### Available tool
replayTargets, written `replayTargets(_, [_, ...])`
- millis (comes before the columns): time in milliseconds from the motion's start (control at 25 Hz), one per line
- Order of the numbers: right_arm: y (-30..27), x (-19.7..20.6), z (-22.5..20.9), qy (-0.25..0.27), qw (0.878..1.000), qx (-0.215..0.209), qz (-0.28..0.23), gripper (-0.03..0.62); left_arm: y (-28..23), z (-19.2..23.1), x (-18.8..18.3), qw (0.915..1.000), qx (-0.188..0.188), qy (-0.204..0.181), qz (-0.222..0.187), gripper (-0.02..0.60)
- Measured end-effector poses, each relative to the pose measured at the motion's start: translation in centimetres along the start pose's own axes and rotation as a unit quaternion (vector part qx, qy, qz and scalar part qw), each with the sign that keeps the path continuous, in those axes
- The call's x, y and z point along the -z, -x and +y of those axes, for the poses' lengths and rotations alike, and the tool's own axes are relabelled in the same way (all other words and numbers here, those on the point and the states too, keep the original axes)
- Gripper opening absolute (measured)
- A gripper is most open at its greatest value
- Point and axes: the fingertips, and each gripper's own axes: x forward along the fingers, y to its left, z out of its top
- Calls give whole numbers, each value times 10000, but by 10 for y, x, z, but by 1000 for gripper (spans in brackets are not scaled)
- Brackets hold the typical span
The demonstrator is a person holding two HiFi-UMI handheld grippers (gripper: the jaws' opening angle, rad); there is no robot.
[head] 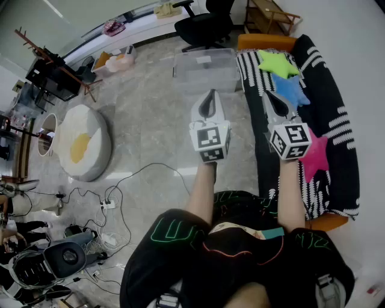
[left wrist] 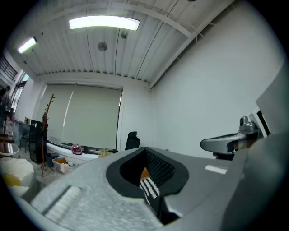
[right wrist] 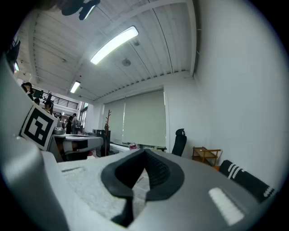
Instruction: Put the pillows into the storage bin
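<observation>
Three star-shaped pillows lie on the black-and-white striped sofa (head: 337, 120) at the right: a green pillow (head: 278, 64) farthest, a blue pillow (head: 290, 90) in the middle, and a pink pillow (head: 316, 155) nearest. A clear plastic storage bin (head: 206, 70) stands on the floor beyond the sofa's left edge. My left gripper (head: 209, 97) is held level over the floor, shut and empty, its tips short of the bin. My right gripper (head: 274, 99) is shut and empty beside the blue pillow, above the sofa's left edge. In both gripper views (left wrist: 145, 151) (right wrist: 144, 152) the jaws meet with nothing between them.
A fried-egg shaped cushion (head: 83, 142) lies on the floor at the left. Cables and a power strip (head: 108, 204) trail near the person's legs. A black office chair (head: 207, 27) and a wooden shelf (head: 271, 17) stand beyond the bin. A coat rack (head: 54, 60) is at the far left.
</observation>
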Motion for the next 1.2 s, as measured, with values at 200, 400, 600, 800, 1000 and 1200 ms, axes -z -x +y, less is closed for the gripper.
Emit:
replayTargets(200, [-8,-2,-1,-155,9996,223,-98,3,-2,12,7,9999,10,25,114,11])
replayTargets(400, [-22,3,15,-379,9988,285,-103,3,6,38,17,9994,116,183,278,11])
replayTargets(600, [-38,3,44,-407,9990,128,-112,3,15,73,25,9990,22,235,387,11])
replayTargets(800, [-56,9,75,-249,9997,51,49,3,25,110,31,9988,-100,293,388,11])
replayTargets(1000, [-70,-2,89,-231,9995,174,80,3,33,139,20,9989,-114,347,305,11])
replayTargets(1200, [-78,-11,96,130,9994,307,54,3,34,158,23,9975,-216,647,184,11])
